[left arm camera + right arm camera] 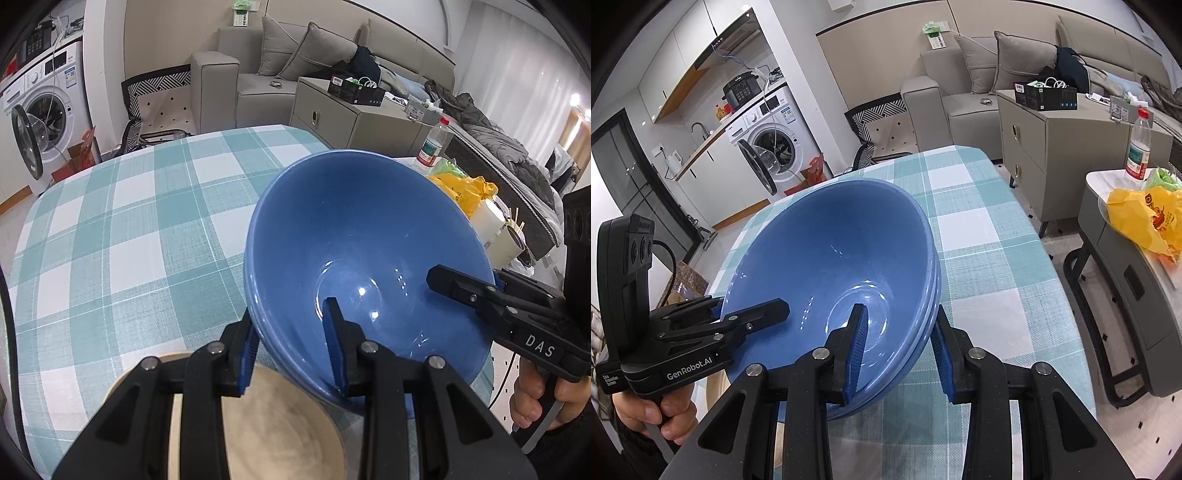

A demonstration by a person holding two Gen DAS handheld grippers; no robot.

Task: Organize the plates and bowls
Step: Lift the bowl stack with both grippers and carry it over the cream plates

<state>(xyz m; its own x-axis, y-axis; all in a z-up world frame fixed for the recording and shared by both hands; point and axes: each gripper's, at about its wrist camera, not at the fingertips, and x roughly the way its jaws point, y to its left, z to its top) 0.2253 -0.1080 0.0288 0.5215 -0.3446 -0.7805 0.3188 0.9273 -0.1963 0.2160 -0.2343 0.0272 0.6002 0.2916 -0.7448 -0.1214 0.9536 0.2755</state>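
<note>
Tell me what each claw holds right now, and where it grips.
Both hold the stack of blue bowls by its rim, one finger inside, one outside: the left claw at one side, the right claw at the opposite side.

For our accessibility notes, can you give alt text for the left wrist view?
Both tongs, left and right, clamp the rim of stacked blue bowls above a checked tablecloth. A wooden plate lies underneath.

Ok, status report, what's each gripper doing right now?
Left gripper clamped on blue bowl stack rim. Right gripper clamped on opposite rim. Wooden plate beneath. Checked table ahead.
</note>
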